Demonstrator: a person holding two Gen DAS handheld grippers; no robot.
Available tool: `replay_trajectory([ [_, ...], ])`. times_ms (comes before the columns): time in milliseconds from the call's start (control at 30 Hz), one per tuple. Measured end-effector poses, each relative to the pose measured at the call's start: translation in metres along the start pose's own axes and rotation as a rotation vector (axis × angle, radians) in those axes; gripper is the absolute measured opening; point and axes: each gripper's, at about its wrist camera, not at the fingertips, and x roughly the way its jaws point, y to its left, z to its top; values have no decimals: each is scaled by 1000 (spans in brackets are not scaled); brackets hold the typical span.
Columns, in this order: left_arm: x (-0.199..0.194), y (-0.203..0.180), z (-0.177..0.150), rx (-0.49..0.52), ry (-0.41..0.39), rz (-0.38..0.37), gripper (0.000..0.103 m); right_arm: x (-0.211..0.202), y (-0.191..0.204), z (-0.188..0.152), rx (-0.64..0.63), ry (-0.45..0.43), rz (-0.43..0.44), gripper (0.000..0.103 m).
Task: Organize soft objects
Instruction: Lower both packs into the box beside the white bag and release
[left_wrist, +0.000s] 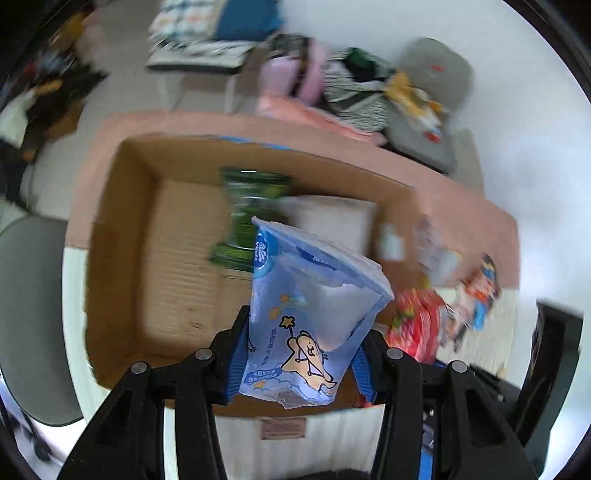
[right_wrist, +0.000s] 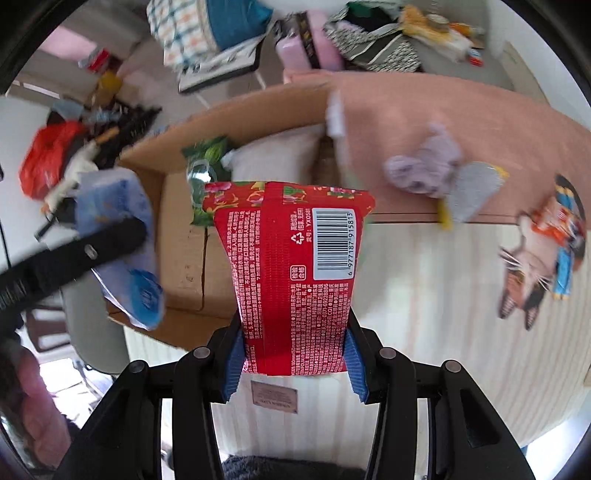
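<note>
Left gripper (left_wrist: 301, 363): we see its blue pads clamped on the lower end of a pale blue tissue pack (left_wrist: 310, 317), which hangs over the near part of the cardboard box (left_wrist: 122, 236).
Right gripper (right_wrist: 293, 360): we see it clamped on the lower end of a red floral packet (right_wrist: 291, 266), barcode side toward the camera, over the table's (right_wrist: 424, 295) near side, just beside the box's right wall.
Cardboard box: open, on the table's left part, its far portion over a pink cloth (right_wrist: 461, 122).
In the box: a green packet (left_wrist: 251, 214) and a white pillow-like pack (left_wrist: 332, 218) lie along the far wall, touching each other; the rest of the floor is bare cardboard.
Pink cloth: we see it covering the table's far edge, with a grey plush toy (right_wrist: 439, 173) on it near its front hem.
Table's right edge: a flat cat-shaped cushion (right_wrist: 543, 251) lies there, well apart from the box.
Blur: we cannot read the small white thing at the box's far right corner.
</note>
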Motion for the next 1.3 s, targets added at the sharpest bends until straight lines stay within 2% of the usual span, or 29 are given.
replay_trajectory([
  [100, 22, 28, 21, -51, 31, 35, 45, 31, 26, 9, -20, 50, -49, 49],
  [233, 47, 54, 44, -67, 76, 72, 45, 83, 30, 12, -26, 110, -109, 49],
  [567, 91, 68, 84, -88, 138, 107, 46, 141, 44, 28, -3, 193, -196, 49],
  [700, 98, 71, 86, -93, 169, 124, 49, 153, 49, 34, 3, 208, -214, 49],
  [767, 99, 72, 86, -104, 179, 108, 55, 158, 52, 37, 1, 224, -207, 50],
  [833, 96, 75, 83, -111, 181, 111, 62, 157, 55, 41, -3, 223, -198, 60],
  [867, 92, 75, 82, -107, 178, 112, 65, 152, 55, 41, -4, 217, -196, 75],
  [900, 88, 75, 80, -101, 170, 117, 69, 147, 58, 43, -3, 208, -185, 76],
  [967, 78, 73, 78, -84, 142, 137, 86, 138, 65, 46, -12, 198, -183, 83],
  [1067, 60, 68, 71, -32, 96, 175, 89, 120, 75, 50, -30, 164, -189, 95],
  [1100, 53, 66, 66, -13, 81, 187, 91, 117, 76, 49, -27, 159, -182, 96],
  [1133, 45, 63, 61, 7, 64, 194, 99, 112, 78, 50, -25, 150, -173, 97],
  [1167, 40, 62, 56, 21, 50, 201, 102, 107, 80, 51, -29, 139, -167, 98],
  [1200, 33, 60, 50, 35, 35, 202, 102, 100, 83, 51, -35, 126, -170, 103],
  [1300, 13, 57, 28, 56, -5, 201, 102, 86, 84, 43, -39, 95, -168, 103],
])
